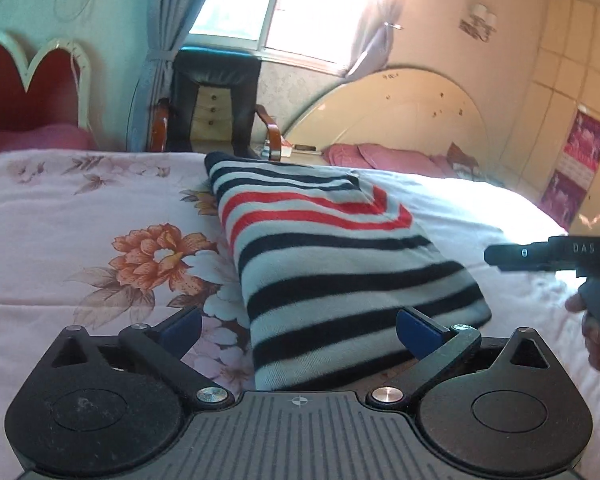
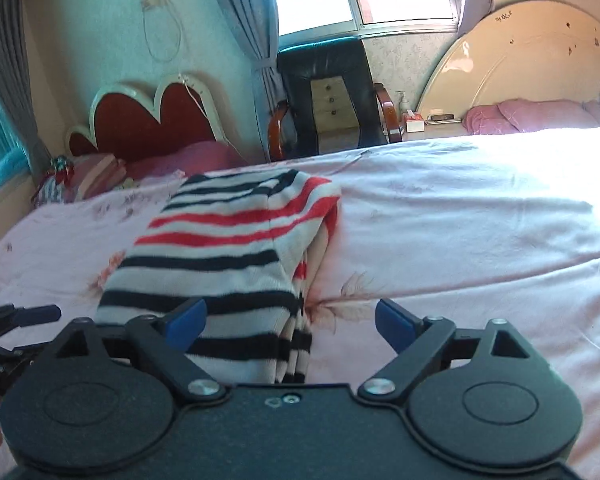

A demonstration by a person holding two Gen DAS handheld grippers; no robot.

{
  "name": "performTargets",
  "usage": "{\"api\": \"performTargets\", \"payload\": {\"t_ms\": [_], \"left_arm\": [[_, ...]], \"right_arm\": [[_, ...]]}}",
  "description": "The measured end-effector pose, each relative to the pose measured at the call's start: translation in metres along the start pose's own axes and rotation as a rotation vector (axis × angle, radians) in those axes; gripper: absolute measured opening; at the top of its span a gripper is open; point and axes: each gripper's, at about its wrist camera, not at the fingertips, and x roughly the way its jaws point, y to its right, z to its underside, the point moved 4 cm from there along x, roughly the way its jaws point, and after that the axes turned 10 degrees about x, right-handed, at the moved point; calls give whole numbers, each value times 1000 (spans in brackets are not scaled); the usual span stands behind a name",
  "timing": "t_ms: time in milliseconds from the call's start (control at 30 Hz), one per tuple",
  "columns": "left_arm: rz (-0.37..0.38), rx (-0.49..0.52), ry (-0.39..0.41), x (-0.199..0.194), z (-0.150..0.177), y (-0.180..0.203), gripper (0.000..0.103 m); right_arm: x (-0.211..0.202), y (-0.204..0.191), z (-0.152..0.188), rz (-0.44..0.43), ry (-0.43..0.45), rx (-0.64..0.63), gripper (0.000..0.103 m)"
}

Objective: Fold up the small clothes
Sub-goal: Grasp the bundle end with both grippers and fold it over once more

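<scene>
Striped garment [image 1: 332, 264] lies folded between both open tongs.

Bed with pink floral bedspread [image 1: 80, 208], folded striped garment [image 1: 332, 264] lying on it

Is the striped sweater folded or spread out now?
Folded. The striped sweater lies as a narrow stack on the bedsheet, with several layered edges showing at its right side.

A: Any lettering I can log from here?
B: One mark: "DAS", white on the black body of the right gripper [image 1: 496, 258], well off to the right of my left fingers. Wall posters too blurred.
</scene>
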Motion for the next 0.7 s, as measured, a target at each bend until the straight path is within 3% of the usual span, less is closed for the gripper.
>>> {"api": "performTargets", "payload": {"t_ms": [67, 133, 233, 333, 400, 467, 600, 700], "left_arm": [[53, -107, -1, 17, -9, -16, 101], [117, -212, -27, 37, -14, -28, 91], [160, -345, -88, 71, -15, -41, 89], [187, -431, -139, 97, -13, -48, 88], [178, -446, -170, 111, -12, -48, 83], [185, -446, -167, 119, -14, -48, 83], [200, -448, -171, 136, -19, -45, 83], [201, -445, -173, 147, -25, -43, 83]], "right_arm": [[14, 17, -15, -72, -36, 130, 63], [31, 32, -28, -104, -41, 210, 62], [57, 48, -41, -163, -91, 311, 63], [79, 58, -45, -213, -159, 381, 71], [94, 60, -44, -253, -223, 394, 71], [109, 57, -38, -235, -291, 364, 69], [117, 48, -40, -277, -319, 345, 80], [125, 42, -43, -300, -344, 334, 81]]}}
